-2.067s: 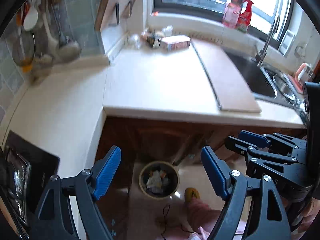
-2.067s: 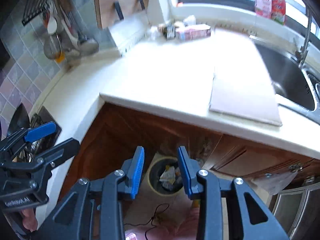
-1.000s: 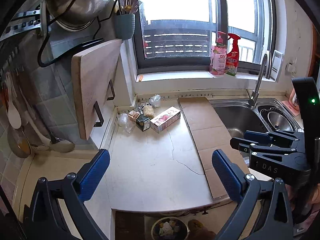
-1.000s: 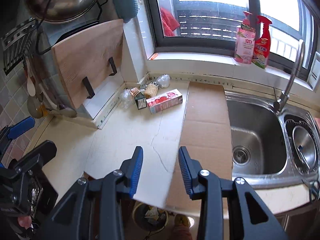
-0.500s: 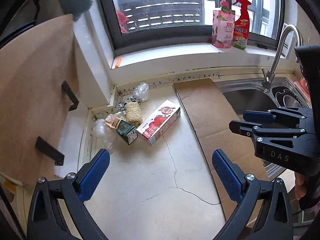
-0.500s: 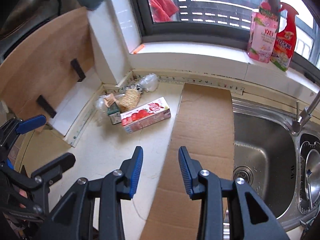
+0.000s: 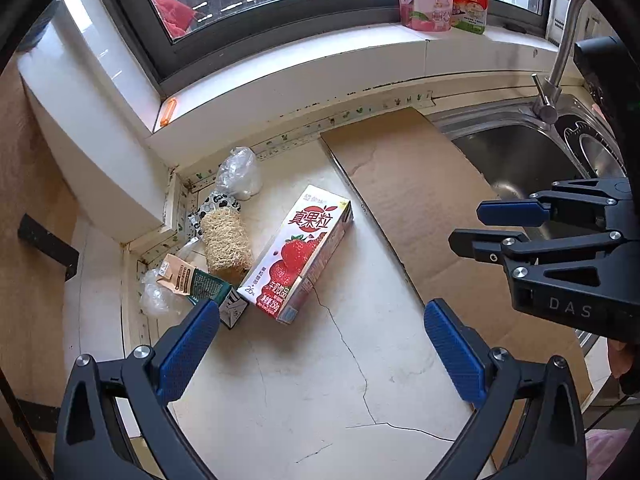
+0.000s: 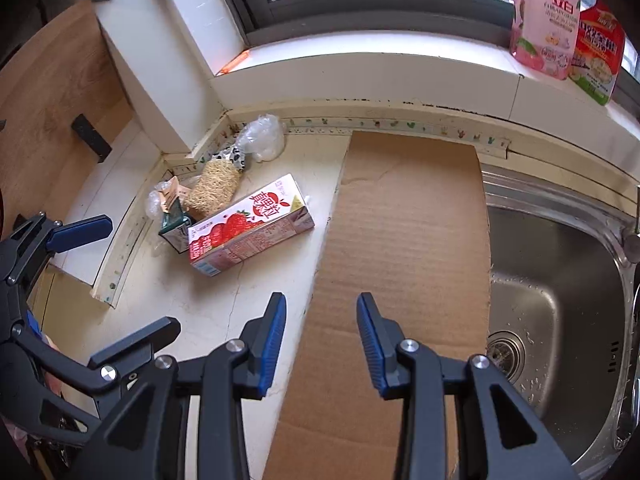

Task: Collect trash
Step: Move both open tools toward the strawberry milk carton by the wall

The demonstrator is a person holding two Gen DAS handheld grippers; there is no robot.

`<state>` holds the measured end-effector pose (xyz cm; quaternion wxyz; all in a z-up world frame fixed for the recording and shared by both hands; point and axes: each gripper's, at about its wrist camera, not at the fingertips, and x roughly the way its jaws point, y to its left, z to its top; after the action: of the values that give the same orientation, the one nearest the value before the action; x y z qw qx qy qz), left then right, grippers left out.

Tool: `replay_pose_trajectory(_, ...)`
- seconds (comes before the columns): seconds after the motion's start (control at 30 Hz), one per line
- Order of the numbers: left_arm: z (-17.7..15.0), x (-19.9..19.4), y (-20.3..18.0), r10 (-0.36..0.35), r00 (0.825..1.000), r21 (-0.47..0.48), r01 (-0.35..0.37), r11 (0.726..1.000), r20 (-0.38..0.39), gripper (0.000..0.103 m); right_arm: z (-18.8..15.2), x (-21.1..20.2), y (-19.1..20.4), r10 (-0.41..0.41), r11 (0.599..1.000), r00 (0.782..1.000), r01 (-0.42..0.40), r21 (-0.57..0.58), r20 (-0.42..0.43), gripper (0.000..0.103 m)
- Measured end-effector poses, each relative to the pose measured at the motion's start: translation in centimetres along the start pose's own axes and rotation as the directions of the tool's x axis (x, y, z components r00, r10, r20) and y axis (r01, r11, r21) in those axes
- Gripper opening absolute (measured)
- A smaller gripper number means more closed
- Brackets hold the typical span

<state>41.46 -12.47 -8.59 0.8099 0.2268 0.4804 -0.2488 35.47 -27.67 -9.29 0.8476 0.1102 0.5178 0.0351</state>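
The trash sits in the far left corner of the cream countertop (image 7: 304, 384), where the wall meets the window sill. Nearest the open counter lies a strawberry milk carton (image 7: 298, 258) on its side, its long side angled toward the corner. Just left of it a fibrous beige scrubber (image 7: 226, 240) touches a small green and tan carton (image 7: 196, 282), with a crumpled clear plastic wrapper (image 7: 158, 300) at the near left and a clear plastic bag (image 7: 240, 176) at the far end against the sill.

The left gripper (image 7: 320, 352) hangs over the bare counter just near of the carton, its blue pads spread wide with nothing between them; its left pad overlaps the small carton's corner in view. The right gripper (image 8: 322, 340) hovers over the left edge of a flat cardboard sheet (image 8: 408, 216), jaws partly apart and empty.

Right of the cardboard is a steel sink (image 8: 560, 312). Two cleaner bottles (image 8: 546, 16) stand on the sill.
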Motion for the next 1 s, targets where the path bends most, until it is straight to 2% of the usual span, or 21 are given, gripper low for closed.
replay_pose_trajectory(0.33, 1.5, 3.9, 1.2, -0.026, 0.997, 0.055, 0.03, 0.998, -0.074, 0.101, 0.0, 2.4, -2.6, 0.054, 0.994, 0.998, -0.049, 0.102, -0.04, 0.037)
replay_pose_trajectory(0.57, 2.8, 6.8, 1.0, -0.026, 0.995, 0.121, 0.037, 0.992, -0.092, 0.101, -0.3, 3.5, -2.8, 0.077, 0.991, 0.996, -0.071, 0.113, -0.054, 0.037)
replay_pose_trajectory(0.77, 3.7, 10.3, 0.9, -0.017, 0.988, 0.173, 0.044, 0.984, -0.152, 0.099, -0.3, 4.4, -3.4, 0.099, 0.984, 0.994, -0.09, 0.151, -0.052, 0.037)
replay_pose_trajectory(0.87, 3.9, 11.5, 0.9, -0.042, 0.982, 0.176, 0.075, 0.982, -0.184, 0.094, -0.3, 5.3, -4.0, 0.095, 0.98, 0.994, -0.083, 0.179, -0.059, 0.037)
replay_pose_trajectory(1.0, 4.2, 12.7, 0.9, -0.08, 0.973, 0.151, 0.114, 0.982, -0.215, 0.093, -0.1, 6.2, -4.7, 0.095, 0.974, 0.993, -0.08, 0.212, -0.064, 0.037)
